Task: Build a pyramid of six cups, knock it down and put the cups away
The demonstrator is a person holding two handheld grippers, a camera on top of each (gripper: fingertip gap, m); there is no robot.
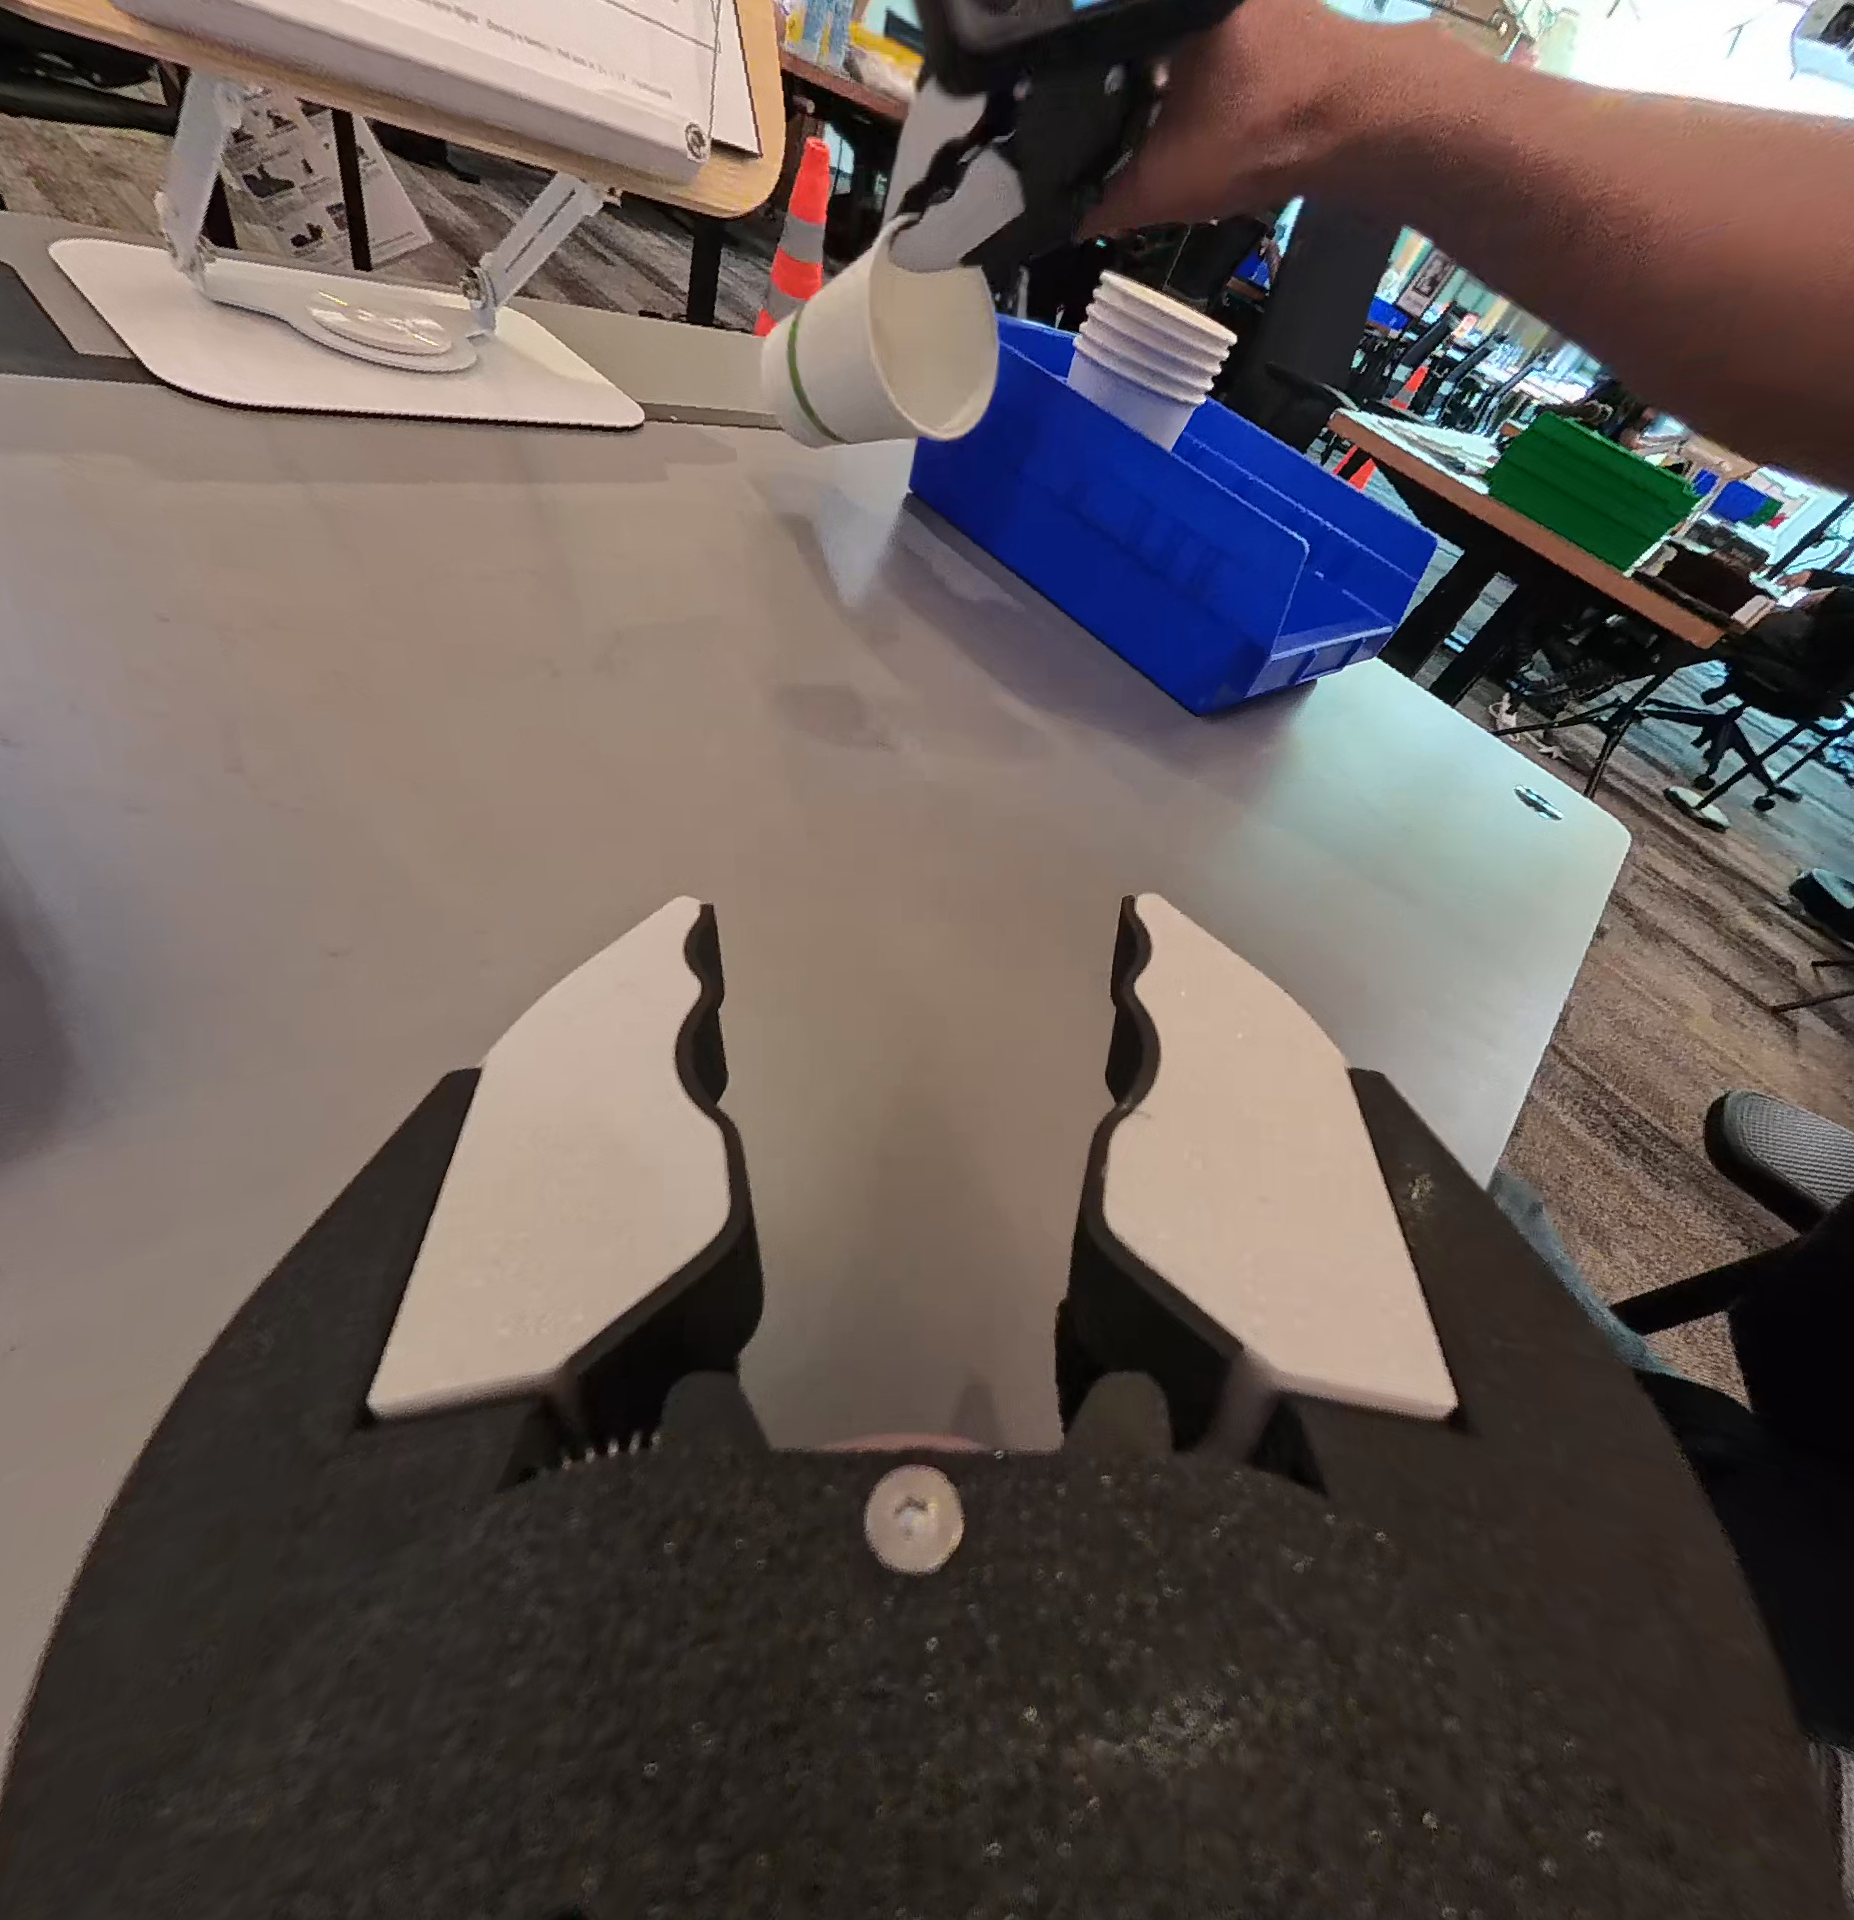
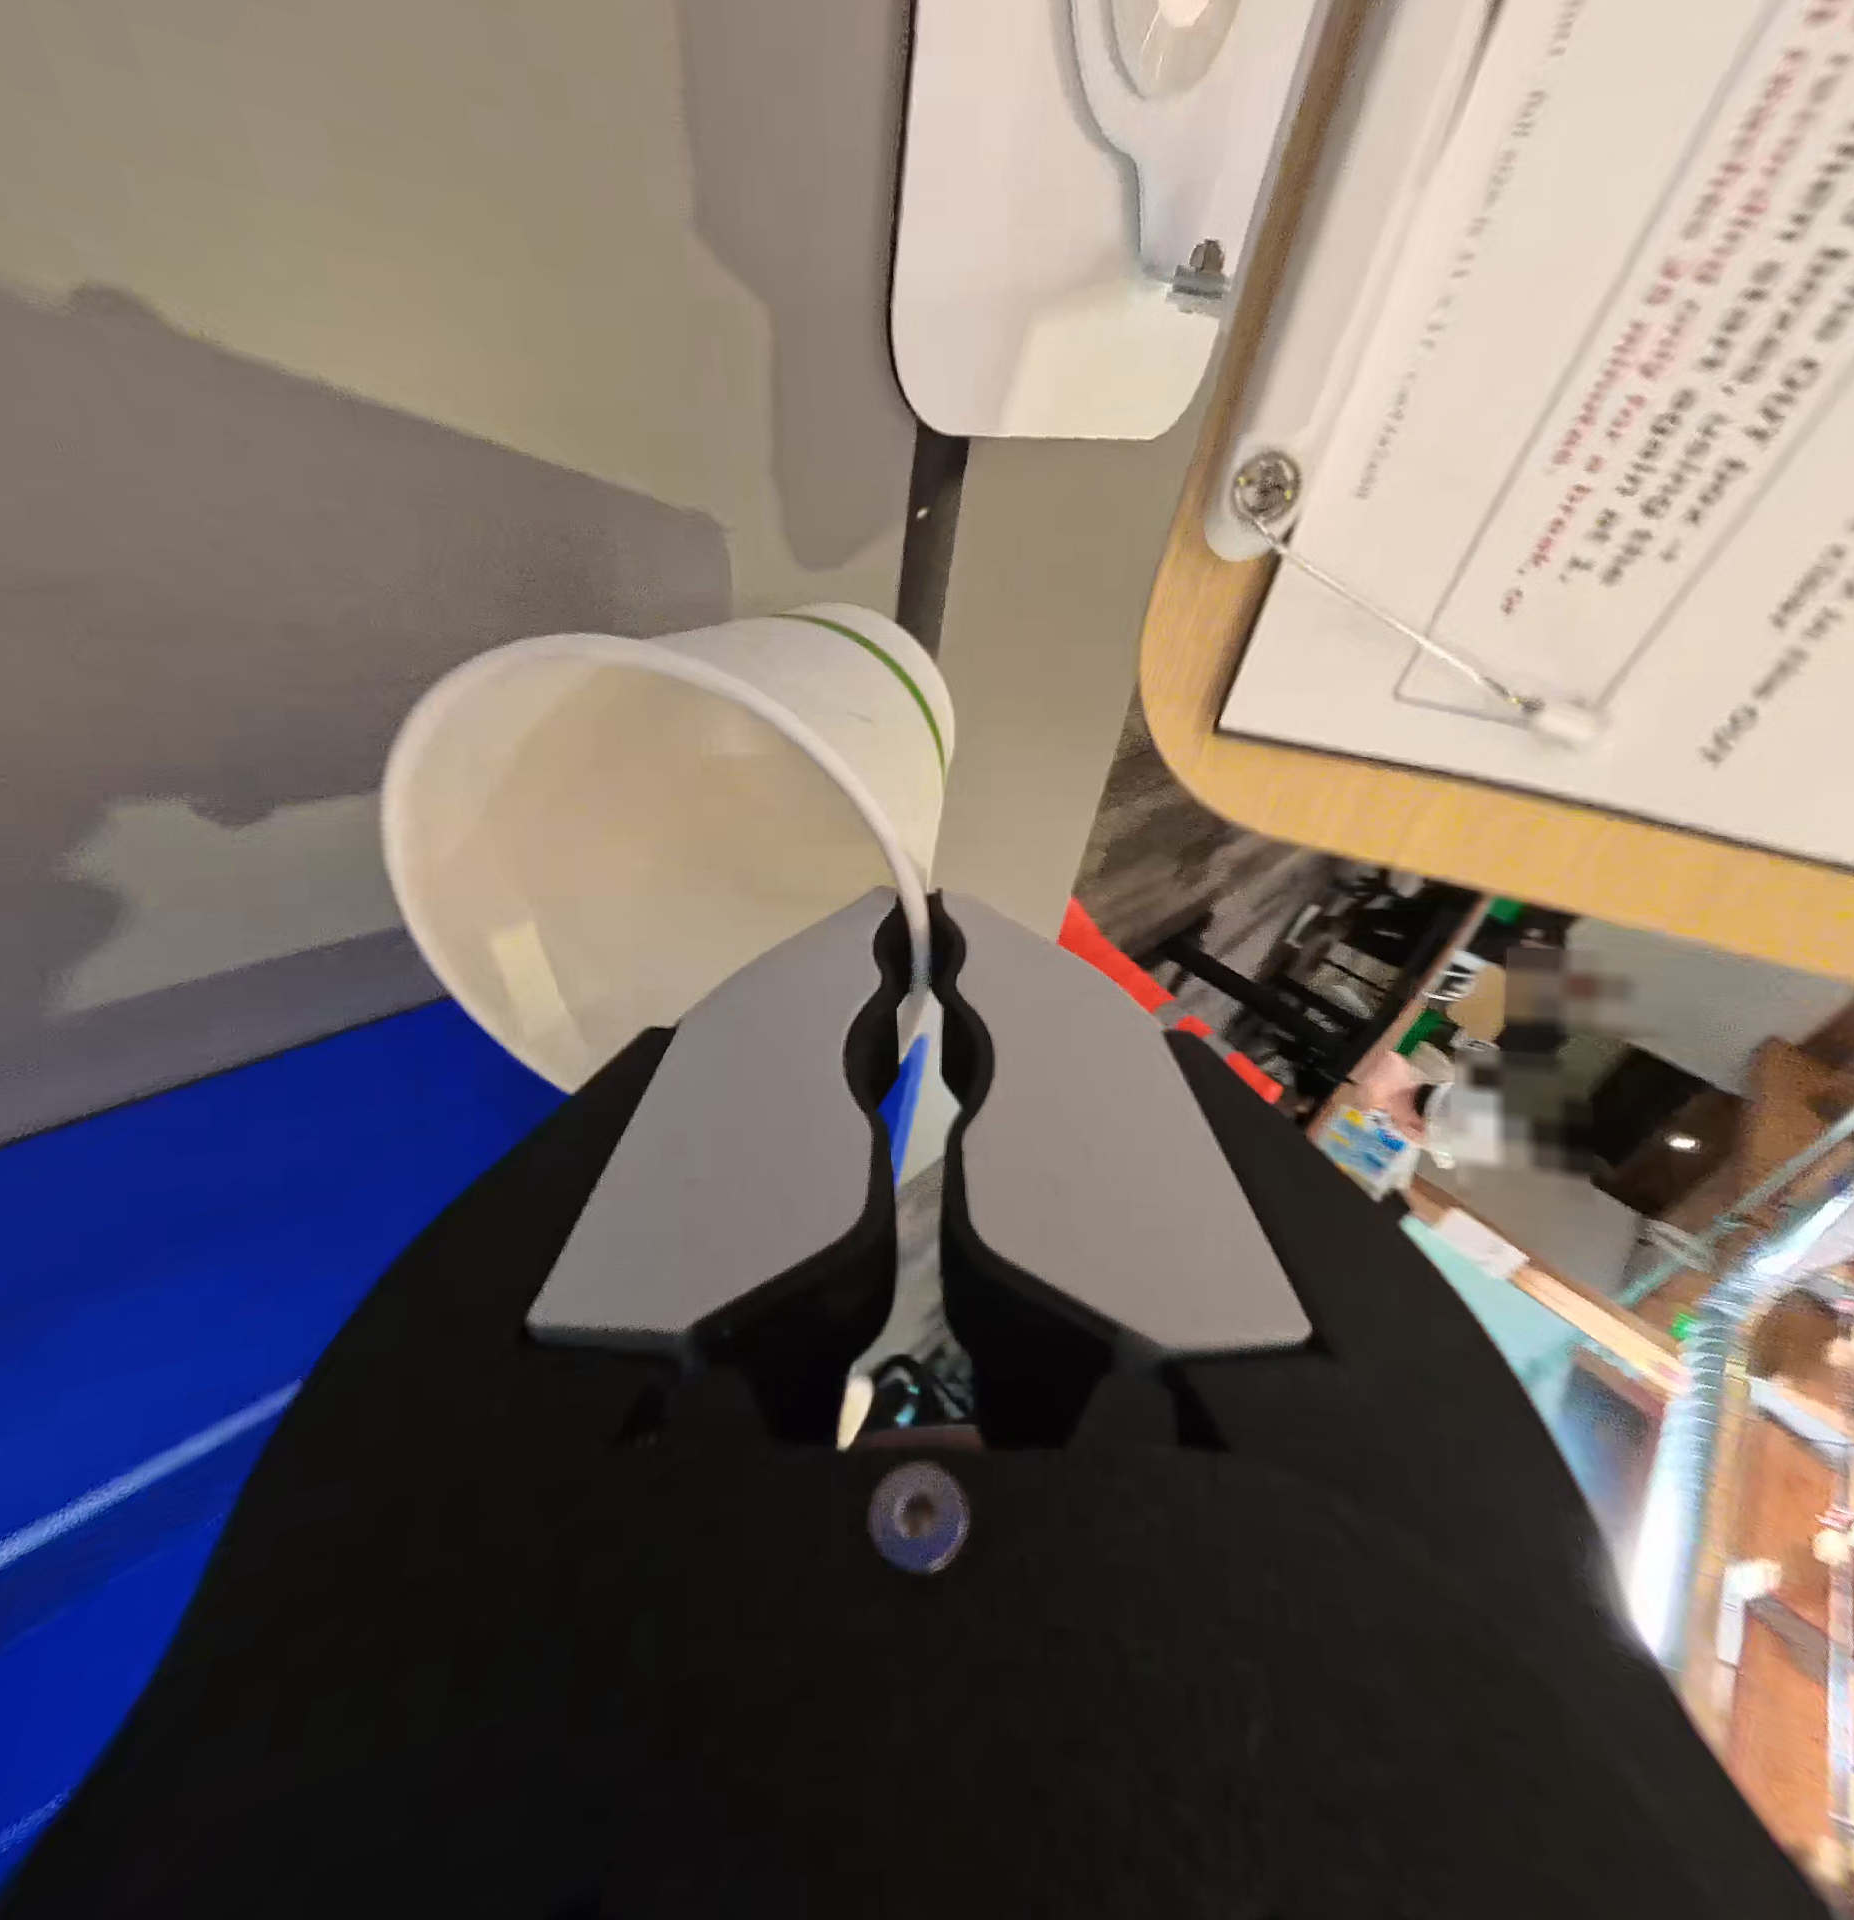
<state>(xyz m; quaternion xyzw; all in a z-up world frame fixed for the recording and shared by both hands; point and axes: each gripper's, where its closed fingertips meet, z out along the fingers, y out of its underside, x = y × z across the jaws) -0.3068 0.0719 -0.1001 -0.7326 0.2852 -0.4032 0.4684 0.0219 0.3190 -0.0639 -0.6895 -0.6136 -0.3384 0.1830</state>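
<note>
My right gripper (image 2: 925,914) is shut on the rim of a white paper cup (image 2: 674,821) with a green band, pinching its wall between the pads. The cup hangs tilted in the air. It also shows in the left wrist view (image 1: 881,348), where the right gripper (image 1: 938,234) holds it just left of a blue bin (image 1: 1162,540). A stack of several white cups (image 1: 1146,348) stands upright in that bin. My left gripper (image 1: 915,914) is open and empty, low over the grey table (image 1: 487,675).
A white stand (image 1: 341,322) carrying a board with printed sheets sits at the table's far left. The table's right edge (image 1: 1588,935) drops to the floor, with chairs and other tables beyond. An orange cone (image 1: 803,239) stands behind.
</note>
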